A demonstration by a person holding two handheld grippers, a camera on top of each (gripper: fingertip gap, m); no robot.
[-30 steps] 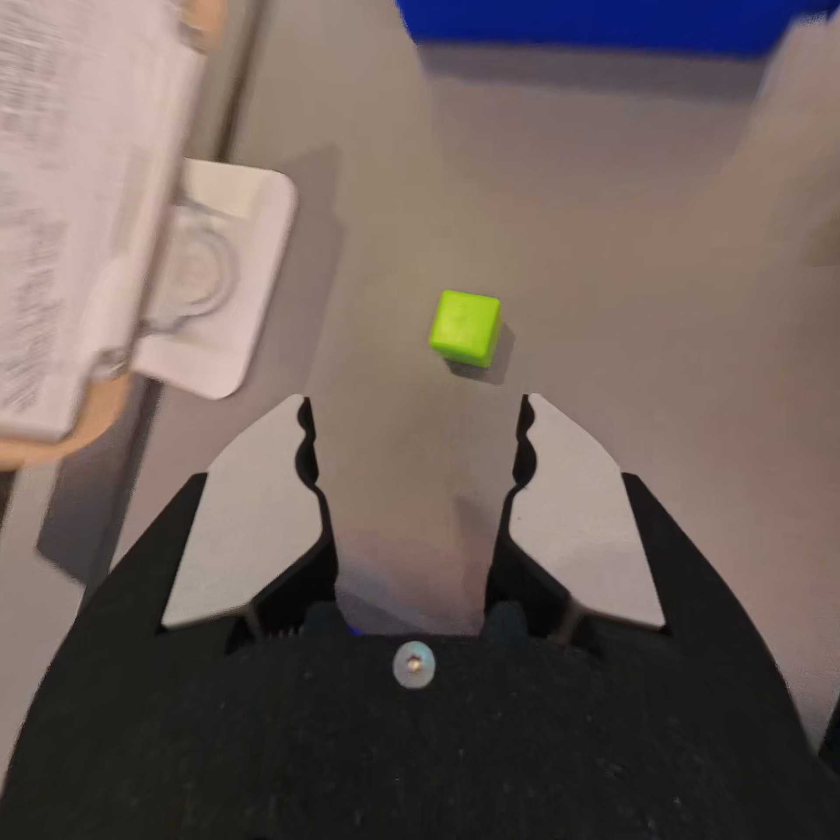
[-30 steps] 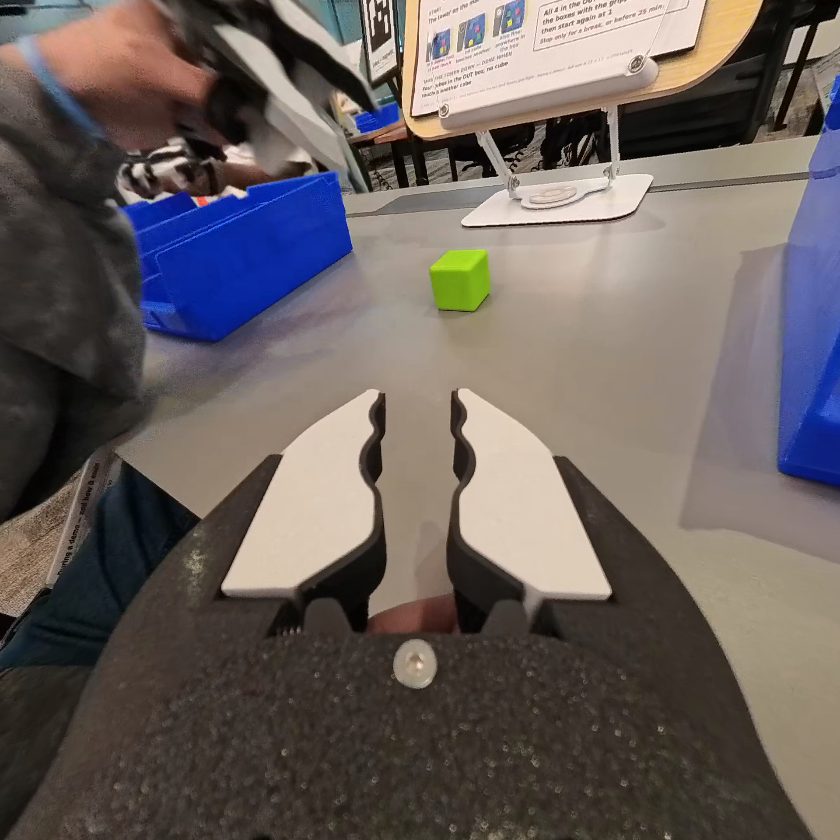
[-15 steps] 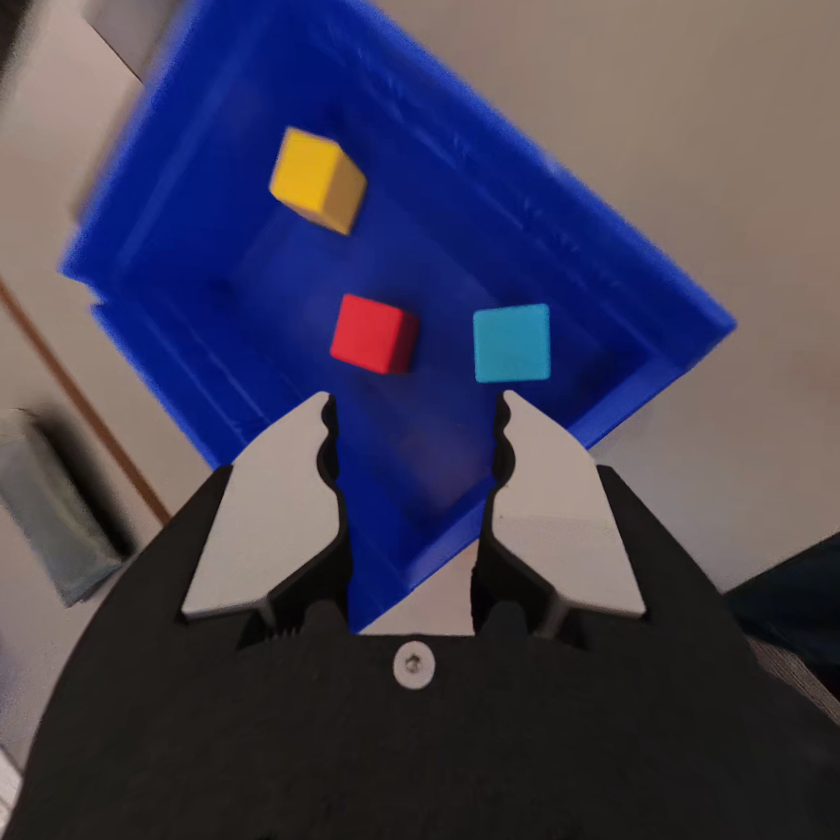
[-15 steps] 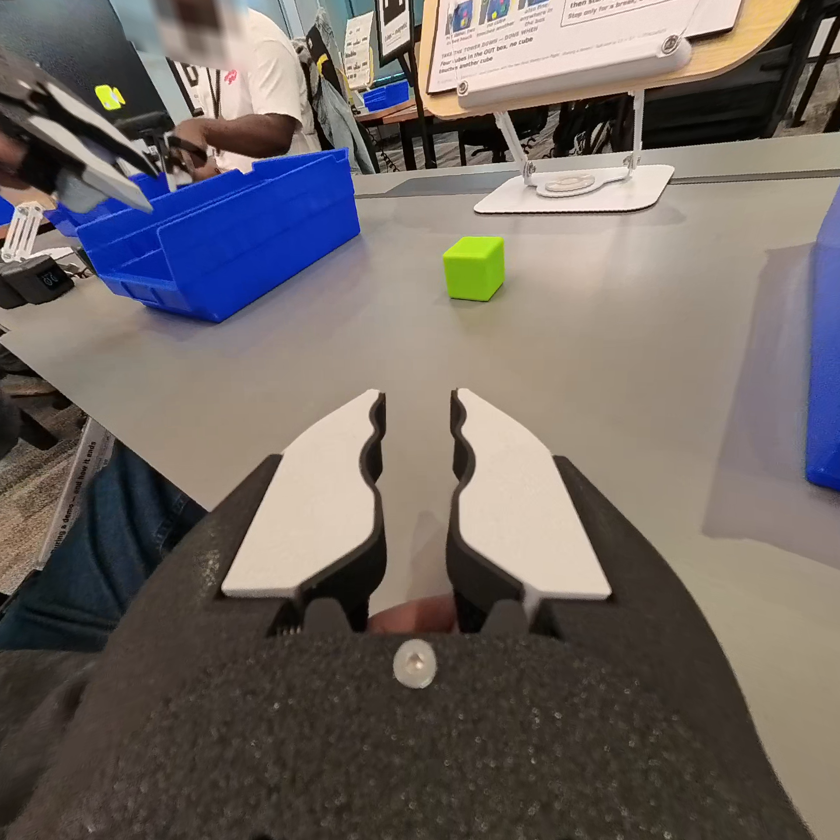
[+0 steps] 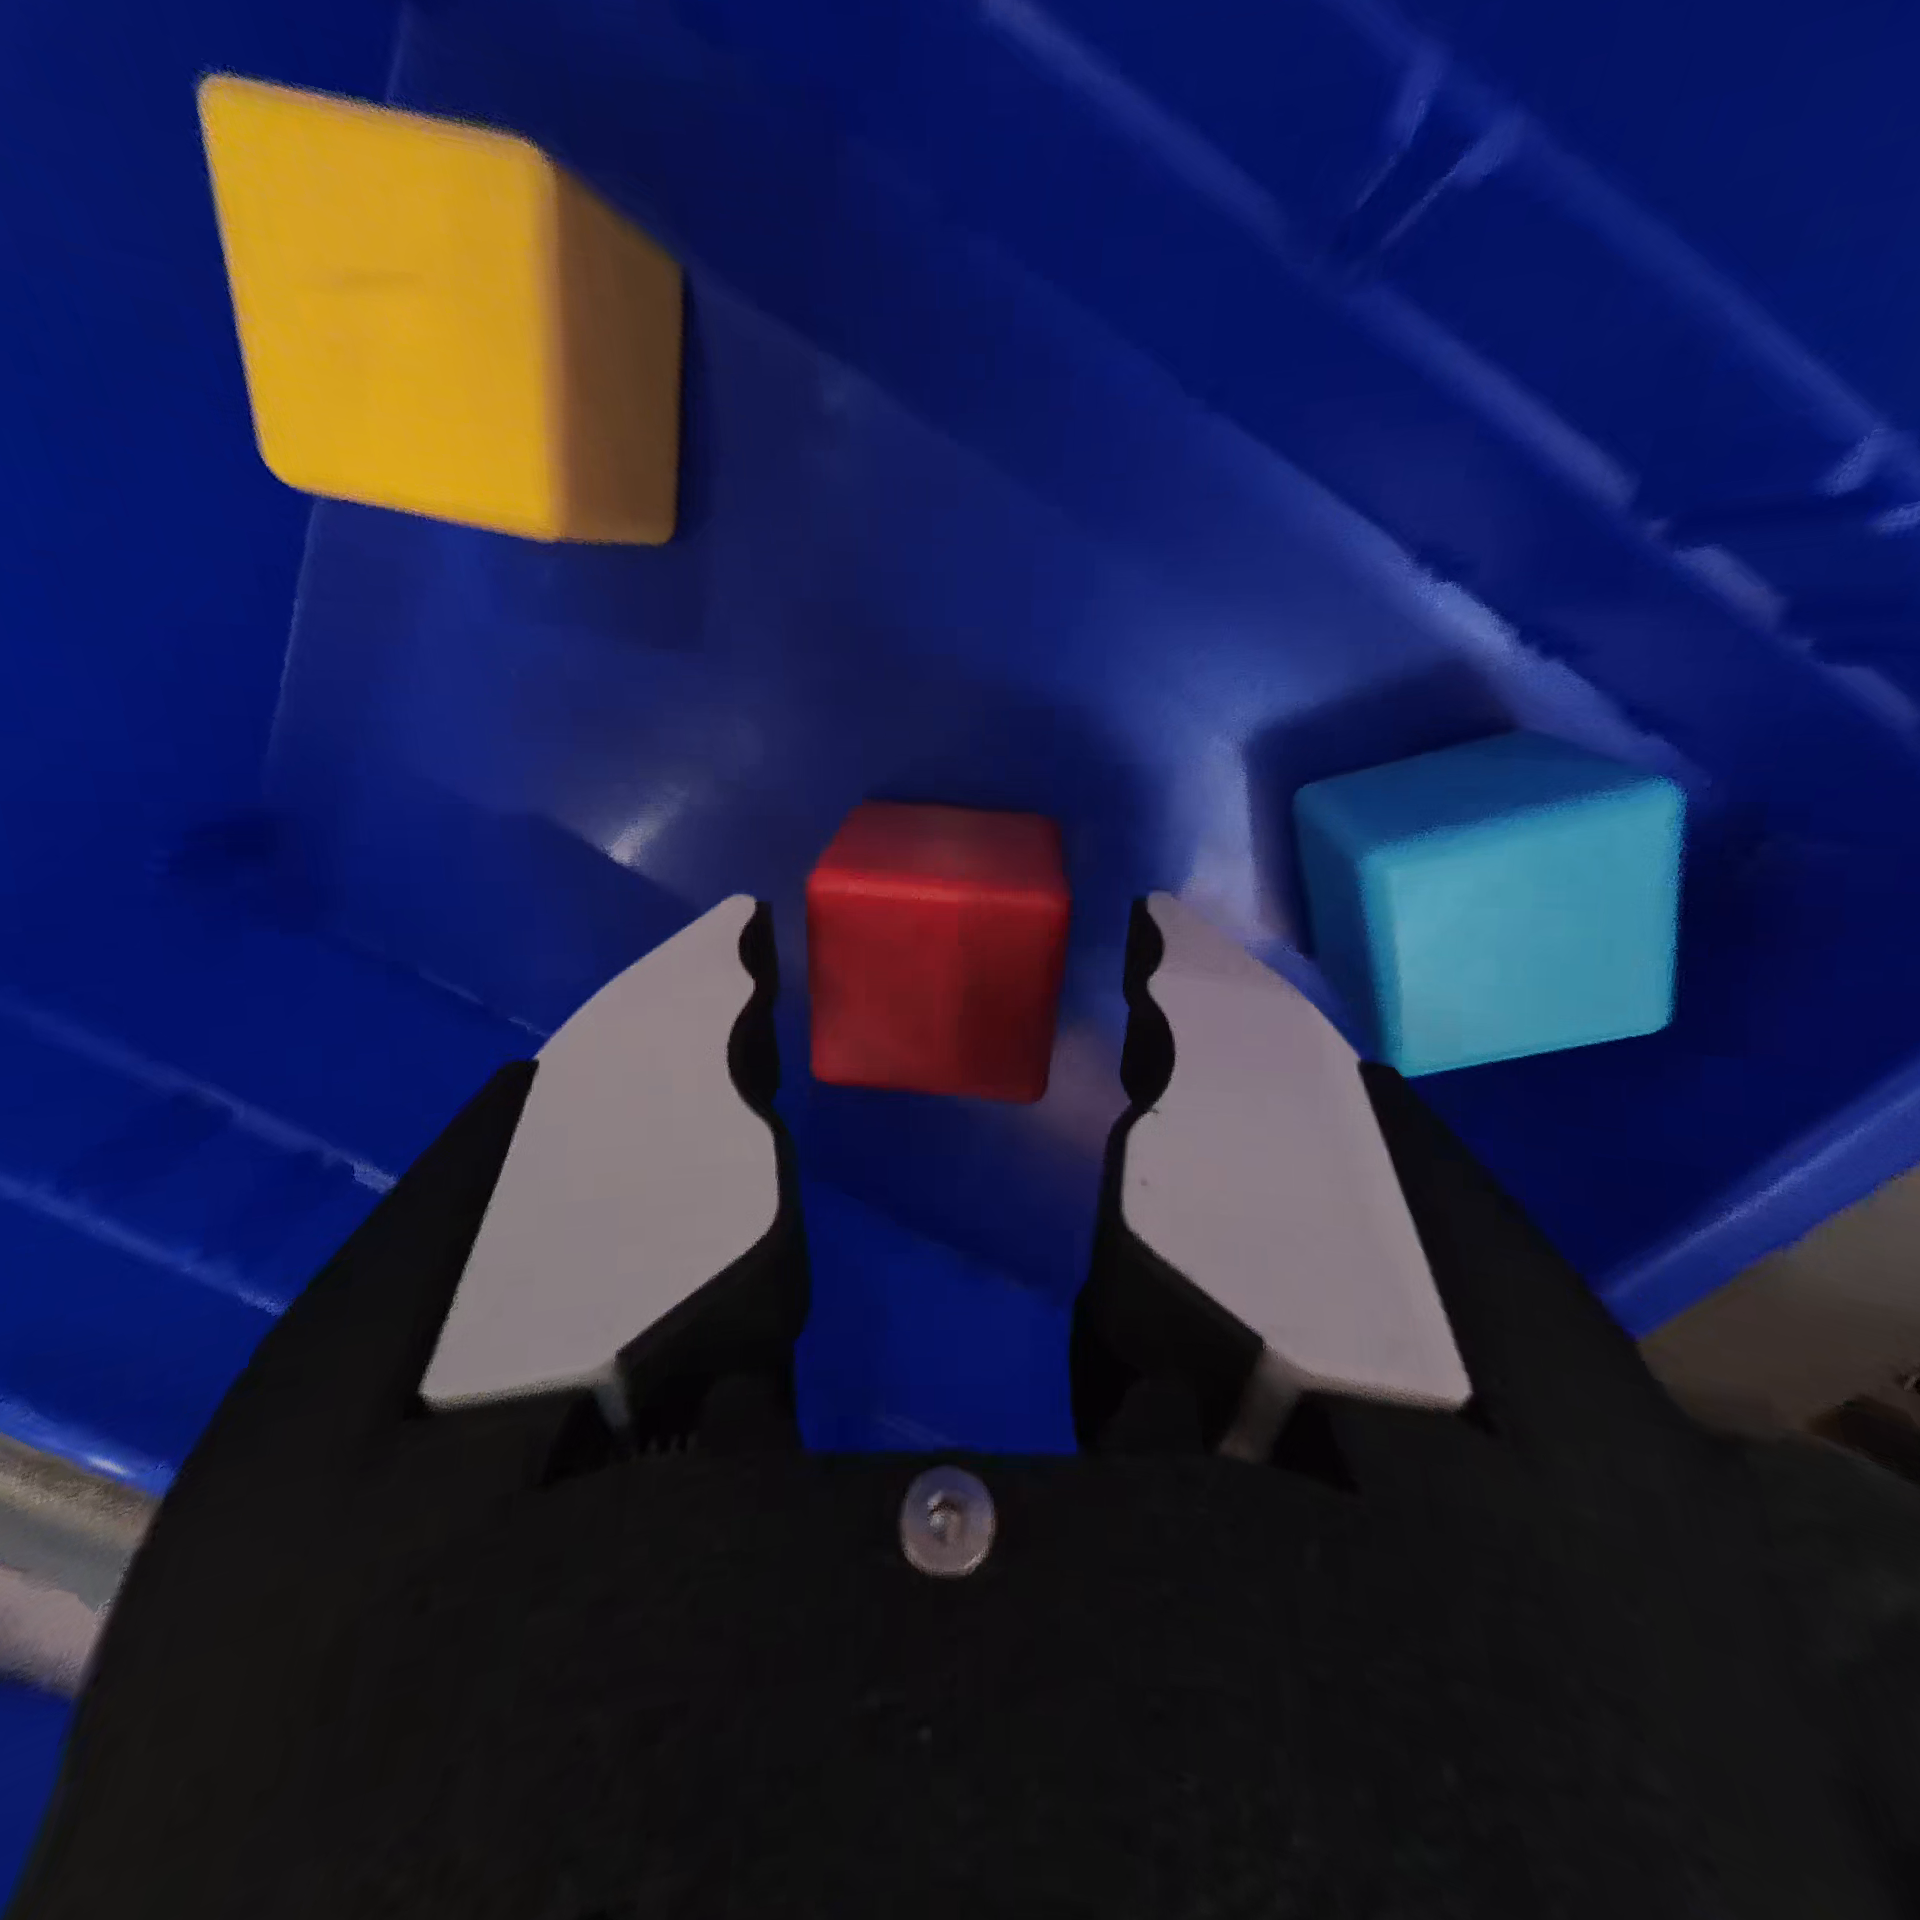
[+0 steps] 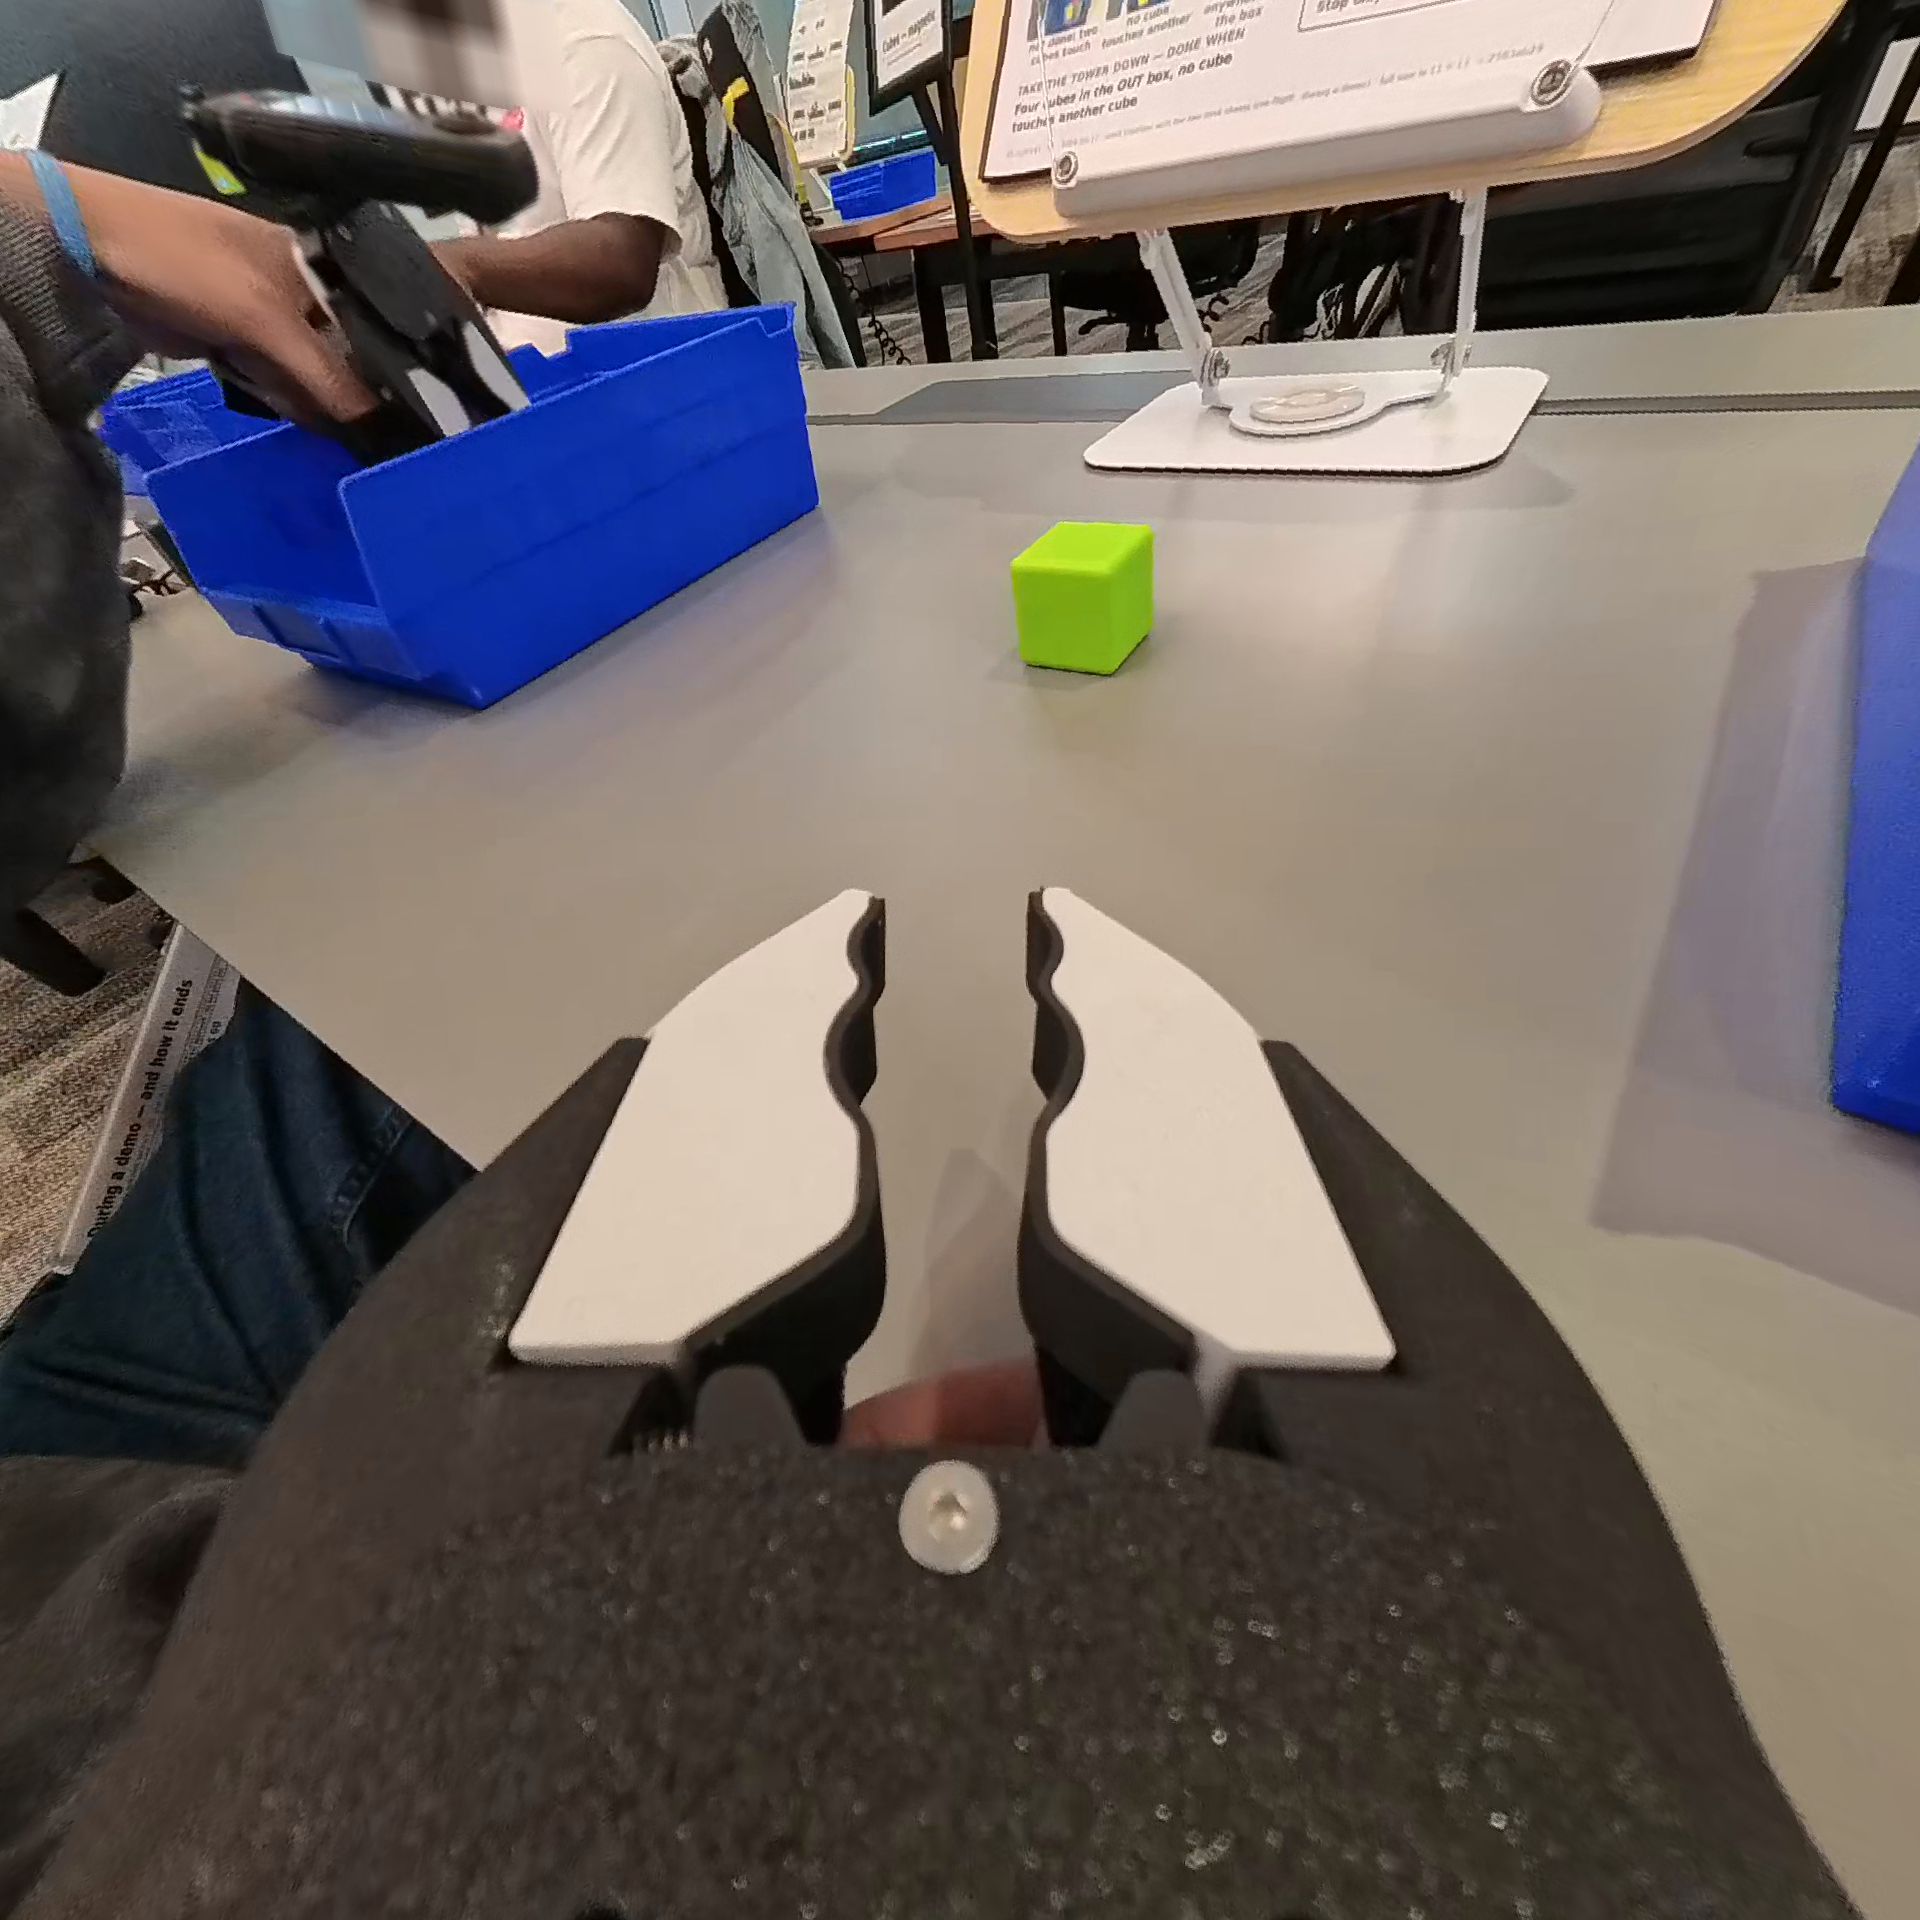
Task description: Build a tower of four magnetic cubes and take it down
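In the left wrist view my left gripper (image 5: 945,914) is open inside a blue bin (image 5: 1247,416), with its fingertips on either side of a red cube (image 5: 935,951) and small gaps to it. A yellow cube (image 5: 416,312) lies farther in at the left. A light blue cube (image 5: 1496,914) lies at the right. In the right wrist view a green cube (image 6: 1081,603) stands alone on the grey table (image 6: 1351,831). My right gripper (image 6: 956,904) hovers near the table's front edge, empty, its jaws a narrow gap apart. The left gripper (image 6: 447,384) also shows there, reaching into the bin (image 6: 571,520).
A second blue bin (image 6: 1881,831) stands at the right edge of the table. A white sign stand (image 6: 1309,416) with a board sits at the back. The table's left front edge runs beside a person's leg (image 6: 208,1195). Another person sits behind the left bin.
My left gripper swung from above the green cube over to the blue bin and dropped down around the red cube. My right gripper stayed almost in place, still slightly apart.
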